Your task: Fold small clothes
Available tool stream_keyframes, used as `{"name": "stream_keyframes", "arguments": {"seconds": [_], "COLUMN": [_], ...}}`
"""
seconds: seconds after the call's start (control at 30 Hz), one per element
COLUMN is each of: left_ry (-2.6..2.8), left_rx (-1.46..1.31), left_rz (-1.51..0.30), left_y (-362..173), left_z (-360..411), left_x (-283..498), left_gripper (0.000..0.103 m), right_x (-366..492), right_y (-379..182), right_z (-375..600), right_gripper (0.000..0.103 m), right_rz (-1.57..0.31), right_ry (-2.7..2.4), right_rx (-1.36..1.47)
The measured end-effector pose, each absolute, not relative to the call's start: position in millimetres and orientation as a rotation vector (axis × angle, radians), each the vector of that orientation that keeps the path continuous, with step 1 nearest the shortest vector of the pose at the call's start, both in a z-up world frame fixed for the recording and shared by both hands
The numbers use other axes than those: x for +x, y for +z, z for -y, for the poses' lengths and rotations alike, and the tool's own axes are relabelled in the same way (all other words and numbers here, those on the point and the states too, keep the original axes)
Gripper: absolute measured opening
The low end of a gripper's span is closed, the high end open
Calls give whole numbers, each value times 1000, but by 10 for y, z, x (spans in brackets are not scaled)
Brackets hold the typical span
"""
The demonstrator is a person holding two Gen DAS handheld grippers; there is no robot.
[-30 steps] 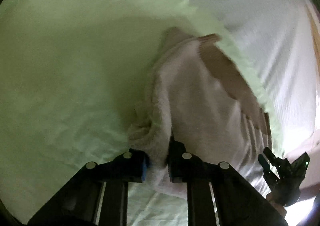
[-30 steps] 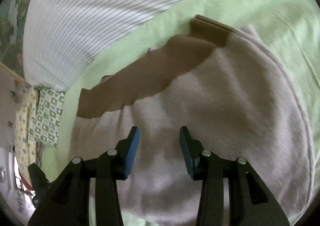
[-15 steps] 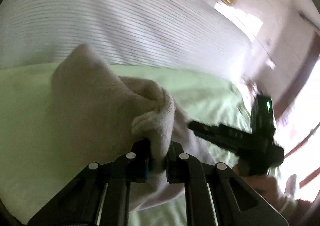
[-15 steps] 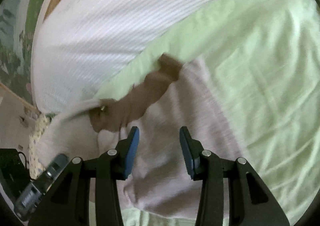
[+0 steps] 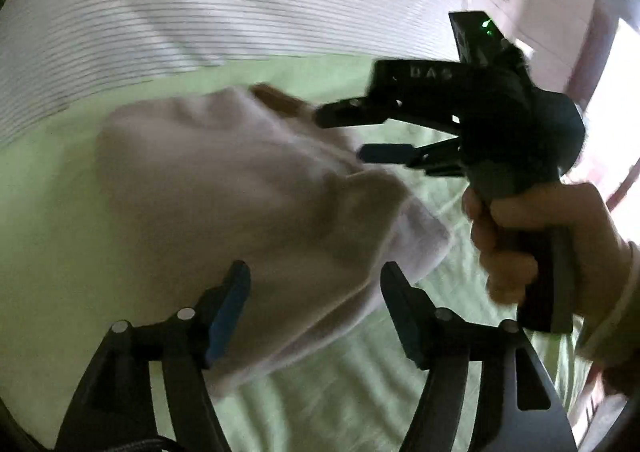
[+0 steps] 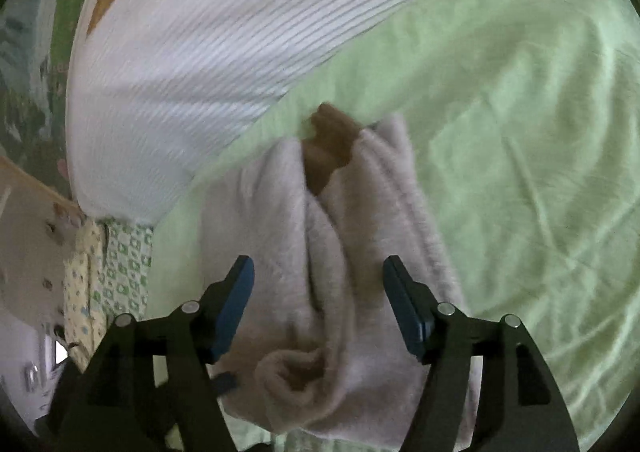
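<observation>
A small fleecy pale beige garment [image 5: 248, 203] with a brown inner part [image 5: 276, 99] lies folded over itself on the light green sheet [image 5: 48, 211]. My left gripper [image 5: 316, 308] is open and empty just above its near edge. My right gripper [image 5: 344, 131] shows in the left wrist view at the right, open, its fingers over the garment's far end. In the right wrist view the garment [image 6: 332, 252] lies as a long folded bundle with the brown part [image 6: 328, 139] at its far end, and my right gripper [image 6: 318, 304] is open above it.
A white striped cover [image 6: 224, 51] lies beyond the green sheet [image 6: 520, 131]. A green-patterned cloth [image 6: 120, 268] hangs at the left edge in the right wrist view. The person's hand [image 5: 532, 244] holds the right gripper's handle.
My left gripper has let go of the garment edge and opened wide. The lifted edge has dropped onto the rest of the garment. The right gripper has come in closer.
</observation>
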State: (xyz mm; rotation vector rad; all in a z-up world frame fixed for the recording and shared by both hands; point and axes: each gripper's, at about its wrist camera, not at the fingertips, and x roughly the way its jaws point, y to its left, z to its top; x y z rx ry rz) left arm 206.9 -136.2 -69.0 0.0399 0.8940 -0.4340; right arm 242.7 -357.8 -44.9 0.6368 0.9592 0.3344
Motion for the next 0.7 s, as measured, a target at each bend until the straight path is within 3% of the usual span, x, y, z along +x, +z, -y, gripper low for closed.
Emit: {"name": "stream_keyframes", "arguments": {"seconds": [0.07, 0.4, 0.43, 0.5, 0.53, 0.57, 0.6, 0.7], "left_ry": [-345, -267, -279, -264, -261, -256, -253, -272], "left_rx": [40, 53, 58, 76, 73, 67, 63, 34], "left_rz": [-899, -1050, -1059, -1069, -1072, -1077, -1080, -1099], "left_y": [-769, -1405, -1437, -1525, -1545, -1555, -1555, -1507], "left_z": [1135, 912, 933, 957, 943, 930, 938, 899], "left_x": [2007, 2168, 2206, 2380, 2402, 2442, 2473, 2606], "left_gripper": [80, 80, 80, 80, 79, 71, 56, 38], "right_x": [2503, 2758, 2752, 2720, 2722, 2719, 2717, 2685], "right_y": [-457, -506, -499, -509, -526, -533, -492, -171], "right_z": [3447, 3025, 2970, 2851, 2836, 2821, 2838, 2986], "right_gripper": [71, 76, 72, 50, 30, 25, 23, 22], "right_rz": [-984, -1104, -1116, -1142, -1150, -1158, -1145, -1048], "right_ry": [323, 363, 381, 401, 394, 403, 407, 426], "right_rx": [565, 369, 349, 292, 270, 272, 300, 392]}}
